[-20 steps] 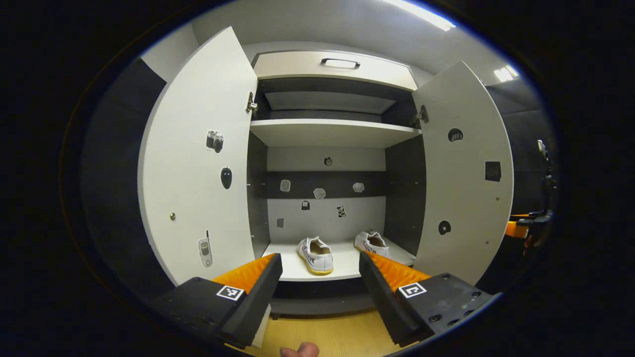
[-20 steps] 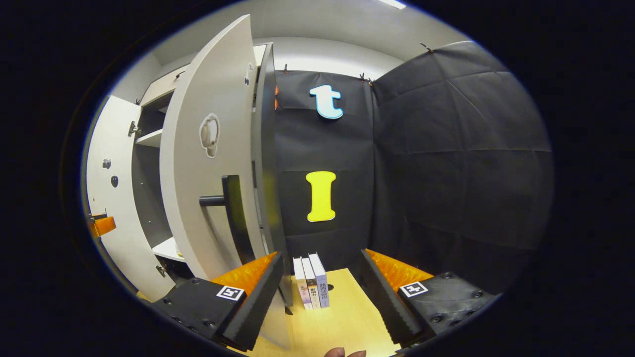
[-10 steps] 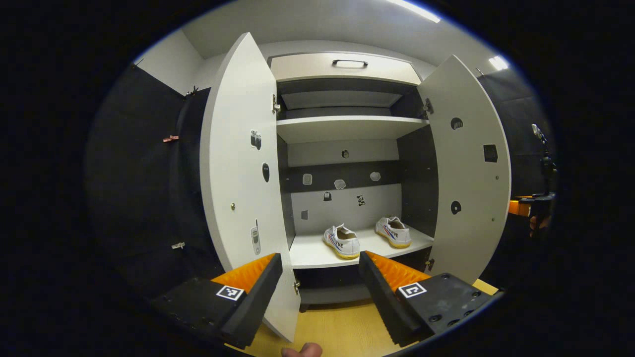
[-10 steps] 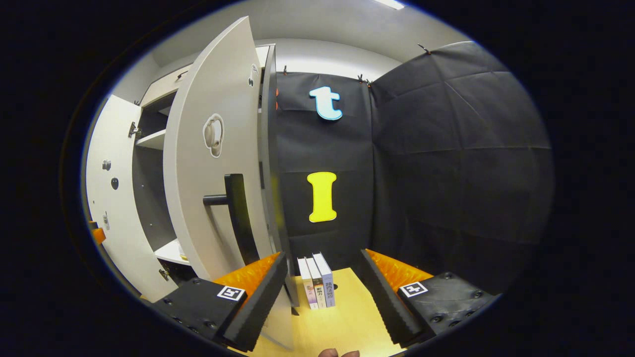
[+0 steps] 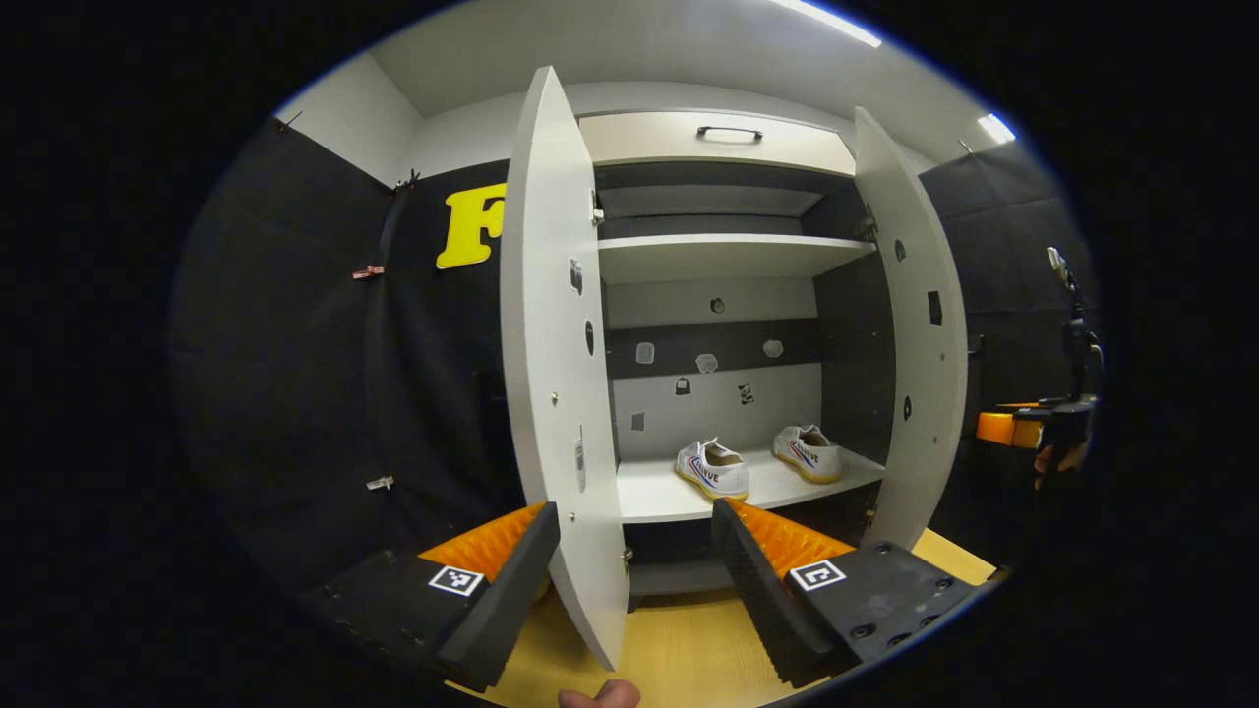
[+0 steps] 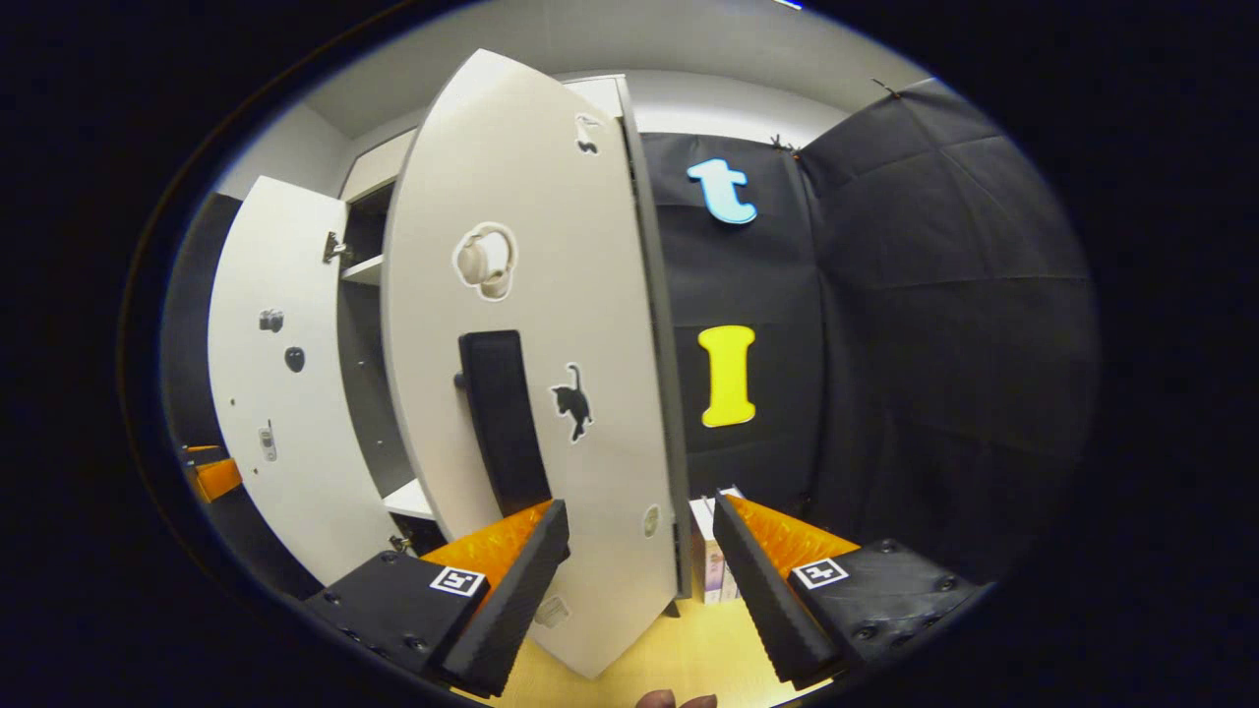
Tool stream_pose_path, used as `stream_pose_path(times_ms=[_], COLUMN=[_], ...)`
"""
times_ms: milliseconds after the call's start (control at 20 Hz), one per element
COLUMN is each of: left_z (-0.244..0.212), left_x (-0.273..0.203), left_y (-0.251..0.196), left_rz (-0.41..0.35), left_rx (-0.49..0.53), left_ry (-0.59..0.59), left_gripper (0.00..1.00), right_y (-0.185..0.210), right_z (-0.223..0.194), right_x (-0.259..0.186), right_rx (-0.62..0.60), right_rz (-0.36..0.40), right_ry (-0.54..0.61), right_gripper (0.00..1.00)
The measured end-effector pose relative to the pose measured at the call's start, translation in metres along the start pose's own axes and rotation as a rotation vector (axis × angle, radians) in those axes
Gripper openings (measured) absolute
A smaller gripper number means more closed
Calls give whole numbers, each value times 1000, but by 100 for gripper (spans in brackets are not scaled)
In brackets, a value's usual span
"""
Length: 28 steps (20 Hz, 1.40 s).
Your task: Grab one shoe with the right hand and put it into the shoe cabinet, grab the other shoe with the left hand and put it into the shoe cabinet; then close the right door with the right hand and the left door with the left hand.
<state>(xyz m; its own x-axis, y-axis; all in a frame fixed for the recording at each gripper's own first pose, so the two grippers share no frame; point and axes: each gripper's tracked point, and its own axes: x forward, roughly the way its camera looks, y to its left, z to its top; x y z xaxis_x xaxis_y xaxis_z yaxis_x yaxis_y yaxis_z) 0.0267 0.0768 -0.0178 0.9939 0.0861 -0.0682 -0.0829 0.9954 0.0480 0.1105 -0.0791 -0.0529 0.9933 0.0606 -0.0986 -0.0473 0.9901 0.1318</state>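
Note:
Two white shoes, one and the other, stand on the shoe cabinet's low shelf. Both doors are open. The left door shows nearly edge-on, its lower edge between the fingers of my open left gripper. In the right gripper view the right door's outer face with its black handle is close in front. Its bottom part lies between the fingers of my open right gripper, and neither finger presses on it. Each gripper also appears small in the other's view: right gripper, left gripper.
Several books stand on the wooden floor to the right of the cabinet, behind the right door. A drawer with a dark handle tops the cabinet. Black cloth walls enclose both sides.
My left gripper has swung left, so the left door went from broadside to edge-on between its fingers. My right gripper has come closer to the right door's outer face, which now hides most of the books.

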Motion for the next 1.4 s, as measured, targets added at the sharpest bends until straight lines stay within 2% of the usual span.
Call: stream_pose_path(times_ms=[100,300,600,900,1050,1250,1400], left_z=[-1,-1,-1,4,-4,-22,-43], left_x=[-3,-9,-22,-31,-15,22,60], left_y=[9,23,58,124,156,170,168], left_rz=[7,12,35,133,196,185,168], left_rx=[2,-10,-30,-35,-76,-115,-91], left_ry=[1,-9,-27,-74,-72,-18,37], left_gripper=[97,97,97,97,96,95,95], right_y=[26,57,62,62,65,69,70], right_z=[-8,-23,-32,-36,-35,-33,-31], right_x=[-6,-19,-38,-52,-54,-59,-65], right_rx=[-26,-7,5,13,6,4,6], right_rz=[44,72,46,9,-6,-22,-35], right_ry=[7,37,44,46,40,32,25], right_gripper=[98,98,98,98,98,98,98])
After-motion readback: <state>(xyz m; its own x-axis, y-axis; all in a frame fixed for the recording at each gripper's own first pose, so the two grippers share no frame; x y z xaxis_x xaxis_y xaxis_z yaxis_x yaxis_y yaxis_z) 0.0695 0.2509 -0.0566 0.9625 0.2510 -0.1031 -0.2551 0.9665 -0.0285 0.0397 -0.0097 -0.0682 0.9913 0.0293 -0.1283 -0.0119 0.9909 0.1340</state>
